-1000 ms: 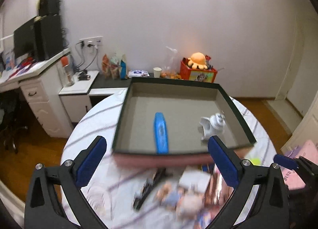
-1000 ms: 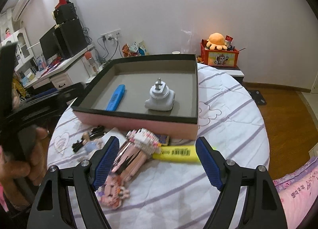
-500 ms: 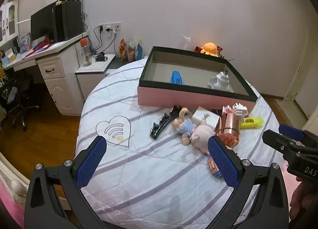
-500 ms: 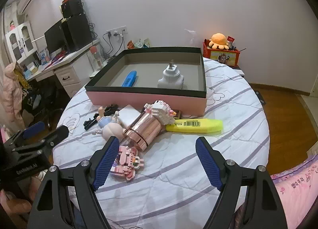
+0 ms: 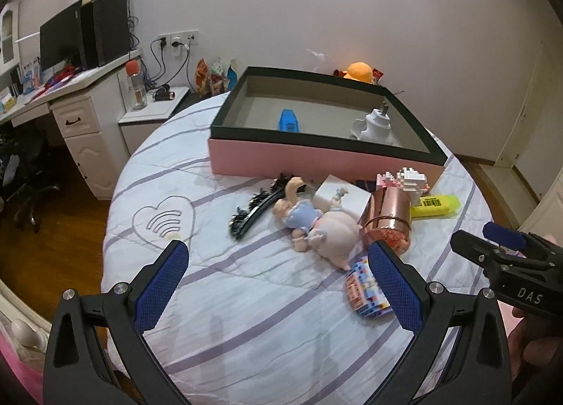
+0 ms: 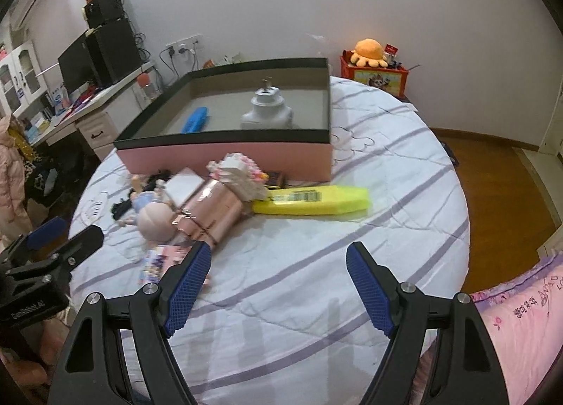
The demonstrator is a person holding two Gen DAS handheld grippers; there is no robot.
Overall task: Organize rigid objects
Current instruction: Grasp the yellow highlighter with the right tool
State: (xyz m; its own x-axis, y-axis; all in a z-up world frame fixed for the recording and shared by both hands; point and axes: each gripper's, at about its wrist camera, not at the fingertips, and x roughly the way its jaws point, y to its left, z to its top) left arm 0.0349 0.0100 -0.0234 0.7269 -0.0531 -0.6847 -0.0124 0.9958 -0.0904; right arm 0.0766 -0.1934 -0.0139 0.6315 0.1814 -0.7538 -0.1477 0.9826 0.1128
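Black teeth mark the hair clip (image 5: 254, 209) at the left end of the clutter on the round striped tabletop (image 5: 218, 299); its long axis runs diagonally, the near end toward the left gripper (image 5: 278, 285), the far end toward the pink-walled box (image 5: 316, 158). Just right of it a doll in a blue dress (image 5: 299, 216) lies on its back beside a pale round plush body (image 5: 336, 232), against a small white box (image 5: 339, 197). Next comes a rose-gold cylinder (image 5: 388, 215) on its side, its open end facing the camera and its axis pointing toward the box, with a white-and-pink brick figure (image 5: 410, 178) at its far end. A yellow highlighter (image 6: 313, 201) lies furthest right, long axis roughly parallel to the box's near wall, barcode label up. A small printed card pack (image 5: 366, 290) lies nearest, partly behind the left gripper's right finger.

Inside the box a blue stapler-like piece (image 5: 289, 120) points away toward the far wall, and a white plug adapter (image 5: 374, 125) stands prongs up, right of it.

The left gripper tilts down over bare cloth, jaws wide apart and empty. The right gripper (image 6: 278, 282) also angles down, jaws apart, nothing between them.
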